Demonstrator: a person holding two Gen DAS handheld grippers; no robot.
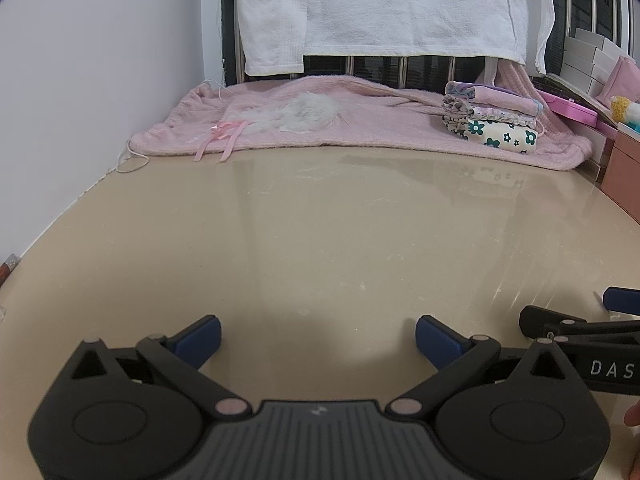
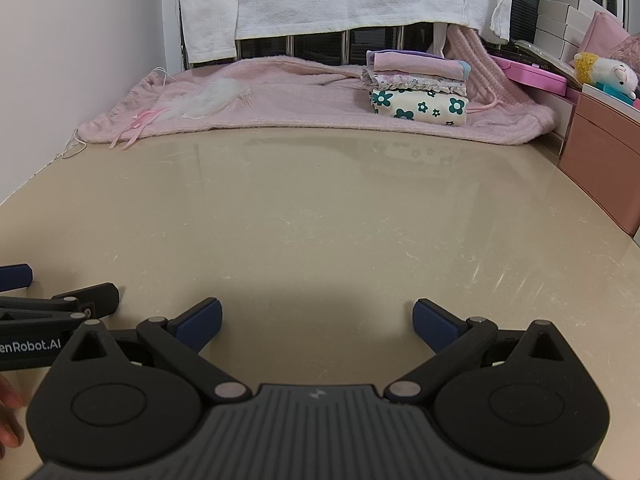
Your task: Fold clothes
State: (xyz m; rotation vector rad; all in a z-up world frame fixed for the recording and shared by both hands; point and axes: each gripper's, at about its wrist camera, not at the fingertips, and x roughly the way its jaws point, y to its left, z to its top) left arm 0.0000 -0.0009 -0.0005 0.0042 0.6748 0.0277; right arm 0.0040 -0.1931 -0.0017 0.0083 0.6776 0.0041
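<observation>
A pink fuzzy garment [image 1: 360, 128] with a white fur patch and pink ribbons lies spread flat at the far side of the beige table [image 1: 320, 240]; it also shows in the right wrist view [image 2: 304, 100]. A stack of folded clothes [image 1: 492, 120] sits on its right part, with a flowered piece at the bottom [image 2: 420, 94]. My left gripper [image 1: 318, 340] is open and empty, low over the near table. My right gripper [image 2: 316, 326] is open and empty beside it. Each gripper shows at the edge of the other's view.
A white towel [image 1: 380, 8] hangs over a dark rail behind the table. A wall runs along the left. Pink boxes [image 2: 600, 160], white boxes and a plush toy [image 2: 608, 72] stand at the right edge.
</observation>
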